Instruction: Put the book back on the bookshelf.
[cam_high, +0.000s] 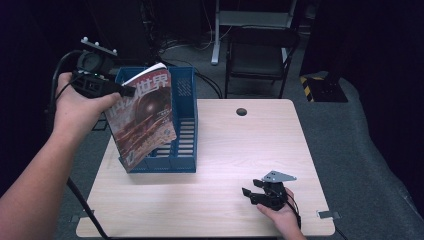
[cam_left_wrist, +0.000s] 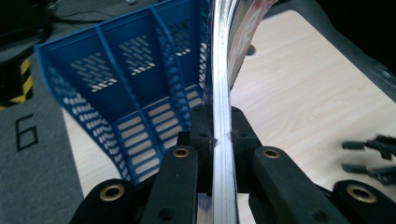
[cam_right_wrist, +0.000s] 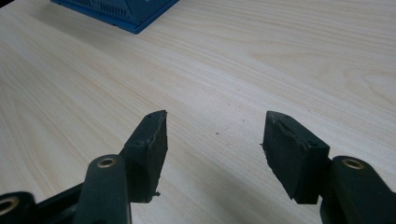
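A magazine (cam_high: 142, 117) with a red-brown cover and white characters hangs tilted over the near left part of a blue file rack (cam_high: 182, 145). My left gripper (cam_high: 125, 91) is shut on its upper left edge. In the left gripper view the magazine's edge (cam_left_wrist: 222, 93) runs straight up between the two black jaws, with the blue rack (cam_left_wrist: 116, 79) just to its left. My right gripper (cam_high: 251, 189) rests low over the table near the front right, open, with bare wood between its fingers (cam_right_wrist: 152, 142).
The light wood table (cam_high: 240, 145) has a small round hole (cam_high: 241, 111) at its far edge. A dark chair (cam_high: 260, 55) stands behind the table. The right gripper (cam_left_wrist: 373, 158) appears at the right edge of the left gripper view.
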